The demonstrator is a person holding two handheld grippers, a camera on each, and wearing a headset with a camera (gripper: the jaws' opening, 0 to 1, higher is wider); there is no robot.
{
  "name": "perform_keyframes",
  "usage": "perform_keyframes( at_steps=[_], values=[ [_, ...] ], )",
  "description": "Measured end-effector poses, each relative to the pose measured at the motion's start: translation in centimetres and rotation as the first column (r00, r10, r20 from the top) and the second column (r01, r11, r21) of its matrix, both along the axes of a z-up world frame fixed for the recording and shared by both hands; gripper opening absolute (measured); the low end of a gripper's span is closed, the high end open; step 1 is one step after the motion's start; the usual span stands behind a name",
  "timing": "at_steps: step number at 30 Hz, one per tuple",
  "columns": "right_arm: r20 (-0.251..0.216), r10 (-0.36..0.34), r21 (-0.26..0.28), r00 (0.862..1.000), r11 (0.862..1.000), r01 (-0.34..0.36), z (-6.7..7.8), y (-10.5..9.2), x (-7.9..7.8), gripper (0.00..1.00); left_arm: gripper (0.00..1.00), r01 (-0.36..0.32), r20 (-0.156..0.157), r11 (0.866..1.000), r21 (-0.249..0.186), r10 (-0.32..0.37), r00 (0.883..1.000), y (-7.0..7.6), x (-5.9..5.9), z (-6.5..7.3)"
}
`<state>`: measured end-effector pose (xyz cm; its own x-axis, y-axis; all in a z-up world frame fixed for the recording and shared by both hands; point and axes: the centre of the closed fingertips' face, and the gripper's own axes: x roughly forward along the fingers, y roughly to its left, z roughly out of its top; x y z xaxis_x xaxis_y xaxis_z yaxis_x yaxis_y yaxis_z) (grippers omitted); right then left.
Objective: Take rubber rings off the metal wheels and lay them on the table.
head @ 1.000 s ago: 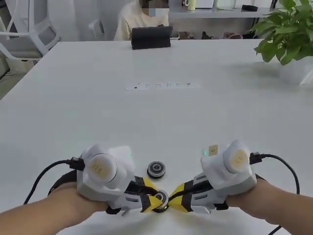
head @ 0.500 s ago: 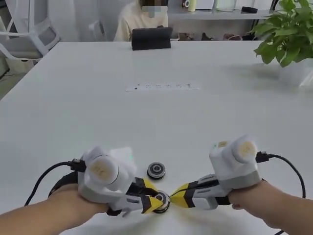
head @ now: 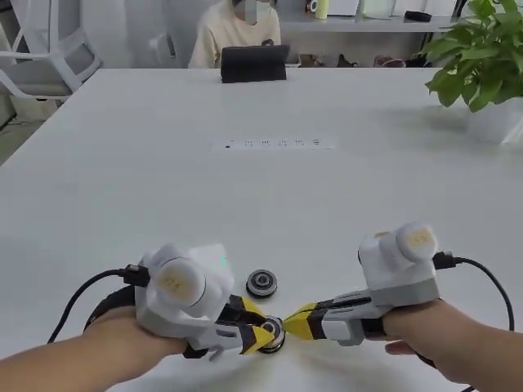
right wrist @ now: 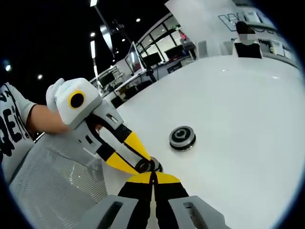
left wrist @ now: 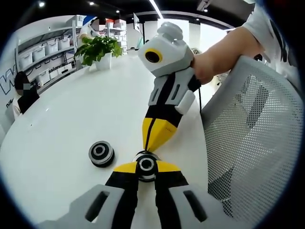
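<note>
Metal wheel (head: 270, 331), near edge of table (head: 261, 188): clamped in left gripper (left wrist: 146, 167); right gripper (right wrist: 152, 175) jaws closed at rim. Rubber ring (left wrist: 145, 154) likely soft, stretchy; pinch outer edge.

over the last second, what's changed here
The right gripper rolled, its body rising and swinging out to the right, with its shut tips kept at the rim of the held wheel. The left gripper stays clamped on that wheel. The second wheel lies unmoved on the table.
</note>
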<state>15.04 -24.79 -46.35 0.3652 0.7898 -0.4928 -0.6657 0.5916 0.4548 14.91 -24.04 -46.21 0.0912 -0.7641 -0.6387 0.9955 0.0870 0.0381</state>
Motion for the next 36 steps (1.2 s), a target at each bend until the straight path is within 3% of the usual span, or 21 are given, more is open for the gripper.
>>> perform_keyframes(
  at_steps=[12, 15, 16, 17, 19, 26, 36],
  values=[
    [0.005, 0.035, 0.026, 0.999, 0.999, -0.035, 0.5, 1.1, -0.4, 0.0, 0.07, -0.007, -0.003, 1.0, 0.008, 0.007, 1.0, 0.0, 0.0, 0.0],
    [0.041, 0.073, 0.085, 0.996, 0.993, -0.077, 1.8, 2.2, -0.6, 0.0, 0.07, 0.0, -0.002, 1.0, 0.007, 0.0, 1.0, -0.1, -0.1, 0.0],
    [0.023, 0.084, 0.072, 0.996, 0.994, -0.085, 1.7, 2.4, -1.1, 0.0, 0.07, -0.001, -0.002, 1.0, 0.005, 0.001, 1.0, -0.1, -0.1, 0.1],
    [0.056, 0.096, 0.029, 0.994, 0.995, -0.097, 1.3, 2.1, -0.6, 0.0, 0.07, 0.0, 0.0, 1.0, 0.004, 0.0, 1.0, -0.1, -0.1, 0.1],
    [0.036, 0.082, 0.047, 0.996, 0.995, -0.083, 1.2, 2.1, -0.6, 0.0, 0.07, 0.0, 0.001, 1.0, 0.004, 0.0, 1.0, -0.1, -0.1, 0.1],
    [0.031, 0.038, 0.035, 0.999, 0.999, -0.039, 0.8, 0.9, -0.3, 0.0, 0.07, 0.002, 0.008, 1.0, 0.001, -0.002, 1.0, -0.1, -0.2, 0.1],
    [0.024, 0.044, 0.027, 0.999, 0.999, -0.045, 0.9, 0.8, -0.4, 0.0, 0.08, -0.001, 0.009, 1.0, 0.009, 0.001, 1.0, -0.1, -0.2, 0.1]
  ],
)
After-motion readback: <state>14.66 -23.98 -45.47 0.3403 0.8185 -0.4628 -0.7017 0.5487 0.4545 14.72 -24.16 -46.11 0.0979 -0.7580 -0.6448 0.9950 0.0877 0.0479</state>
